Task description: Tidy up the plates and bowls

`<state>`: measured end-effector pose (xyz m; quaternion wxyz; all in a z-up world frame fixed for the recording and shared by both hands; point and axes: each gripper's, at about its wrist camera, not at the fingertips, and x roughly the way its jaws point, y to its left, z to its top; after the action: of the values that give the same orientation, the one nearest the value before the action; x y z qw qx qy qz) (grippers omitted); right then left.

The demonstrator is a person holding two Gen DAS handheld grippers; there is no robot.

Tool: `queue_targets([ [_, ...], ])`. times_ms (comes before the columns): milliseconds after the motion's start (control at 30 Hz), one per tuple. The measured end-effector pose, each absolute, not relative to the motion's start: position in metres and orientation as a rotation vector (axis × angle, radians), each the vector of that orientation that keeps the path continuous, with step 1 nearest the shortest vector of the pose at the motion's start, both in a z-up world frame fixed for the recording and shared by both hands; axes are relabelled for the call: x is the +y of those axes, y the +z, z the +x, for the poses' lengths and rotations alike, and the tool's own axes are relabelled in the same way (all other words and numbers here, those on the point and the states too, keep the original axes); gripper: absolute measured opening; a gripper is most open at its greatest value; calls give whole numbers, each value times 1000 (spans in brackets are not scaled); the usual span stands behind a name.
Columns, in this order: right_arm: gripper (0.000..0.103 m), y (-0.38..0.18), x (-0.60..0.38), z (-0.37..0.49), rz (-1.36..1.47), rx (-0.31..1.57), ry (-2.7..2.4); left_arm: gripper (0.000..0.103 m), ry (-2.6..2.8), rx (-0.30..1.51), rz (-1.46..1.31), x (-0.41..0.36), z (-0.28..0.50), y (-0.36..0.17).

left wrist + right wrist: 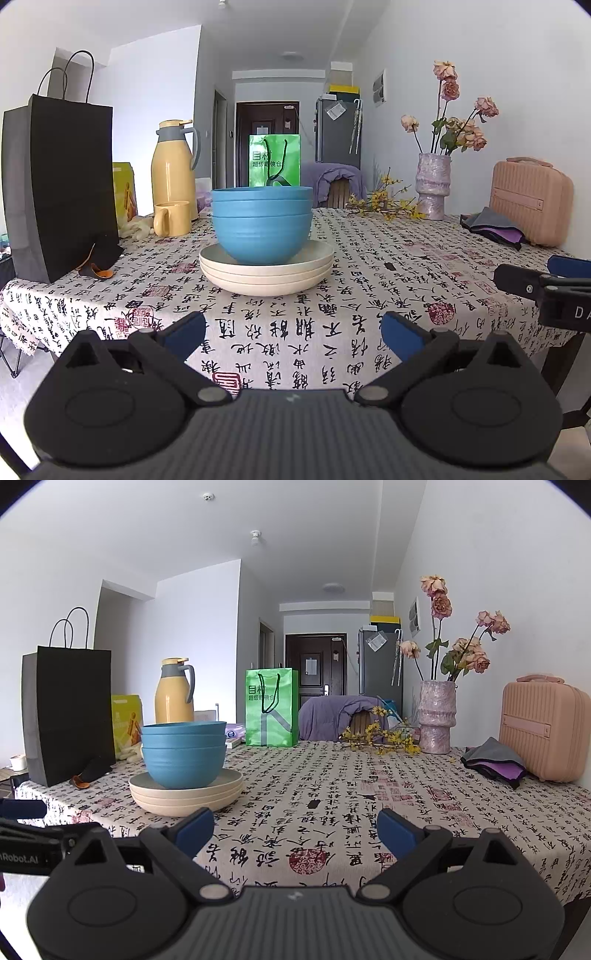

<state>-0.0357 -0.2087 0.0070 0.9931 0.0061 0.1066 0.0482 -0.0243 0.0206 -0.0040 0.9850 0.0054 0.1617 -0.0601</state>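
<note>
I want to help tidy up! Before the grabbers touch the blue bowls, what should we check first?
1. Left hand-held gripper open, nothing in it: ok.
2. Right hand-held gripper open, nothing in it: ok.
3. Blue bowls nested, upright: ok.
4. Cream plates stacked evenly under the bowls: ok.
5. Bare tablecloth on the right of the stack to set things down: ok.
6. Bowls clean inside: cannot tell.

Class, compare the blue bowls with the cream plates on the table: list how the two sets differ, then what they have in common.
1. Colour: the blue bowls are bright blue; the cream plates are off-white.
2. Shape: the bowls are deep and narrower; the plates are shallow and wider.
3. Position: the bowls sit on top of the plates; the plates rest on the tablecloth.
Shared: each set is a nested stack of three, upright, and touched by neither gripper.
</note>
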Motion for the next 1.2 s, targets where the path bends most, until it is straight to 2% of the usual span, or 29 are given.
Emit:
queue_targets([
  [1200,95,4,-211,-33,29,234,93,103,-136,333,17,20,-24,-6],
])
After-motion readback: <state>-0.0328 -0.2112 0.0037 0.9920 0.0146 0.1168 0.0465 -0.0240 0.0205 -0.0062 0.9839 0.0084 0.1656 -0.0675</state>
